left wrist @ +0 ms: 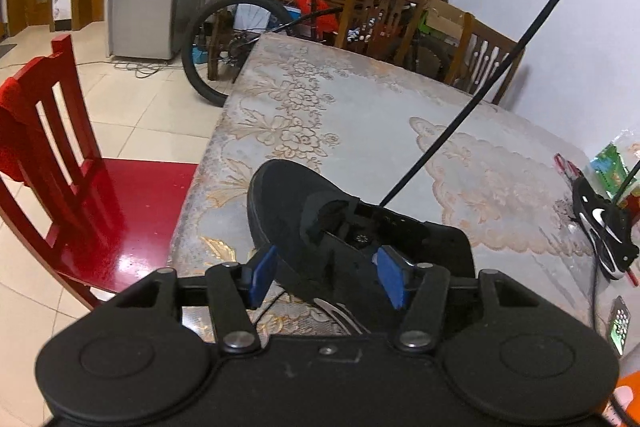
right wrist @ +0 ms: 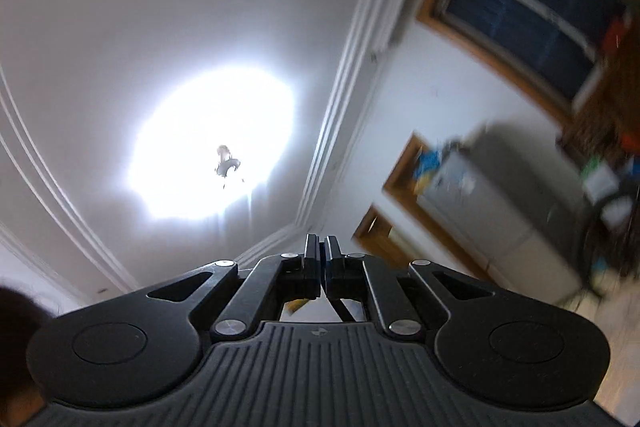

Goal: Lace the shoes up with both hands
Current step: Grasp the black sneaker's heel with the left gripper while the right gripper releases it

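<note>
A black shoe [left wrist: 316, 227] is seen on the floral tablecloth [left wrist: 360, 107] of the table, near its corner, toe pointing away from the left wrist camera. The left gripper [left wrist: 326, 277] straddles the shoe's rear part, its blue pads [left wrist: 264, 275] set apart on either side; whether they press the upper or merely flank it cannot be told. From the eyelet area a black shoelace [left wrist: 500, 55] runs taut, up and to the right, out of the picture.

The right gripper [right wrist: 322, 267] is tilted toward the ceiling light [right wrist: 212, 143], its jaws brought together — a dark strand shows beneath them, so the lace is probably pinched there, though the contact itself is hidden.

The lace is judged light, limp and thin, likely to slip unless it is clamped squarely near its stiff tip. The shoe seems light with a soft upper – best steadied by the firmer heel or sole. A second, black-and-white sneaker [left wrist: 600, 231] lies well apart at the table's right edge.
</note>
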{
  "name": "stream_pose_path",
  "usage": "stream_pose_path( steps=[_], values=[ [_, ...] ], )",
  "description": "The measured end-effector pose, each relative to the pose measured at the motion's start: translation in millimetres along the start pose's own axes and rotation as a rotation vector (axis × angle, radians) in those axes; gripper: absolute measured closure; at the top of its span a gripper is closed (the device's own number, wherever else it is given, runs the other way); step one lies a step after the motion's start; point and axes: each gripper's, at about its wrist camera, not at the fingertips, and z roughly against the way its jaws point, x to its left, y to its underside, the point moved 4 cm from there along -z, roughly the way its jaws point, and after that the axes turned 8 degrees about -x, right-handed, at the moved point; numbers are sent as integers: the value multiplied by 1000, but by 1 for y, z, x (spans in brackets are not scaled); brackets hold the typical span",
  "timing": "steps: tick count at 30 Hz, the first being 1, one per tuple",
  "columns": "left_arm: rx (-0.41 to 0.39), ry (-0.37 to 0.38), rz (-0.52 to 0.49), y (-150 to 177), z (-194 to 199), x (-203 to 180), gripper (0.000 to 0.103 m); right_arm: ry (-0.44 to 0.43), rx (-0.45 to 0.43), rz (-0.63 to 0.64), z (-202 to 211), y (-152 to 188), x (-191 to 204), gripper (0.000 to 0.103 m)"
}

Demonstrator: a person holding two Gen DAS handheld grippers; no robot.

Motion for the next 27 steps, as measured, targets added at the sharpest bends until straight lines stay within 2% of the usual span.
stream_pose_path(
  steps=[6, 10, 14, 18, 24, 27],
  values=[
    [0, 36, -23, 0, -7, -9, 50, 28, -96, 147, -1, -50, 25, 99],
    [5, 54, -33, 0, -13, -17, 49, 106, -121, 241, 2, -61, 25, 99],
    [18, 85, -53, 2, -21, -28, 49, 190, -83, 362, 6, -47, 15, 100],
    [29, 118, -92, 5, -24, -42, 49, 267, 99, 485, 14, 11, -13, 100],
    [57, 128, -157, 11, -36, -61, 48, 468, 499, 568, 34, 129, -102, 100],
    [68, 118, -189, 16, -41, -67, 48, 522, 701, 636, 40, 189, -144, 100]
  ],
)
